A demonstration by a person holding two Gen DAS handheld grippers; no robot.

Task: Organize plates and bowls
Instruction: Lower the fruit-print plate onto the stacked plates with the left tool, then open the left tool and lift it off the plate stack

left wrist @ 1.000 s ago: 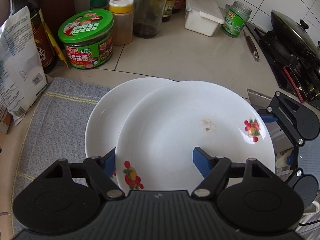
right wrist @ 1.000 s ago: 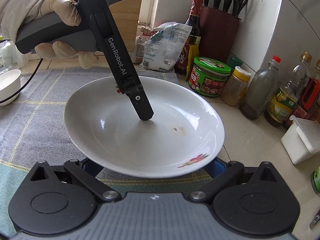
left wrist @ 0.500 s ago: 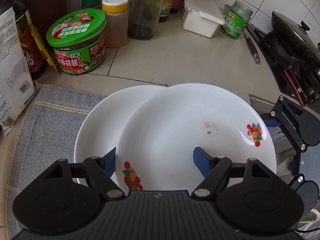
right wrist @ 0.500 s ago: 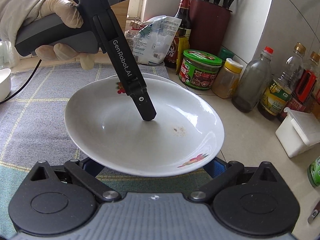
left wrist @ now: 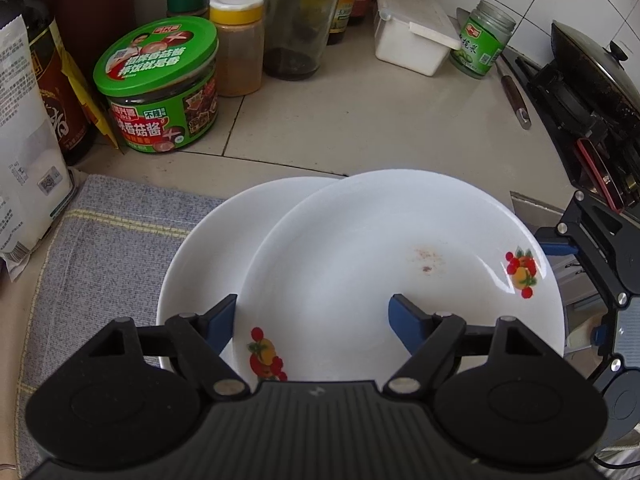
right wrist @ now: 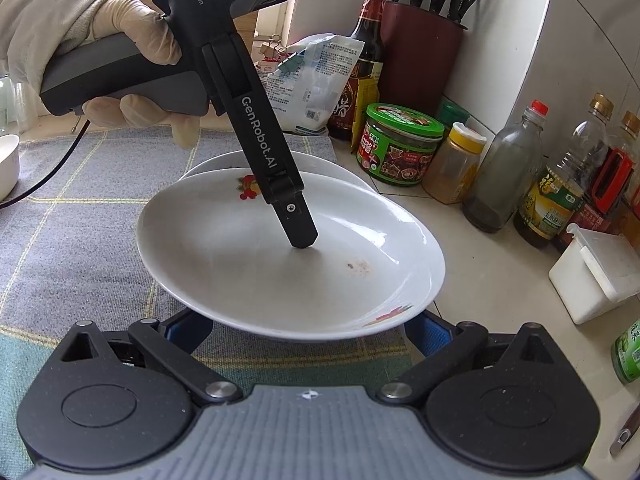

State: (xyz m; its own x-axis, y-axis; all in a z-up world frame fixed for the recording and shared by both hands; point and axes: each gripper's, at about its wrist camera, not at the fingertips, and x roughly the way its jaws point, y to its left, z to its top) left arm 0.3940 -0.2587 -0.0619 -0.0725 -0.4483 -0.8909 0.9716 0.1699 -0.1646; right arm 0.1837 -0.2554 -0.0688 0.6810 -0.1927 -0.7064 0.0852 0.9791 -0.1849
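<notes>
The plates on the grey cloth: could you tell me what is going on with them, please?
A person with a gripper in each hand is stacking plates. The flowered top plate sits off-centre over the lower plate on the cloth. The left gripper, held in a gloved hand, straddles the top plate's rim, one finger inside the dish, and its jaws have just been opening. The right gripper is open, its fingers low by the opposite rim.

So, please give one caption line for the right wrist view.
Left hand-held gripper releasing flowered plate onto second plate.
</notes>
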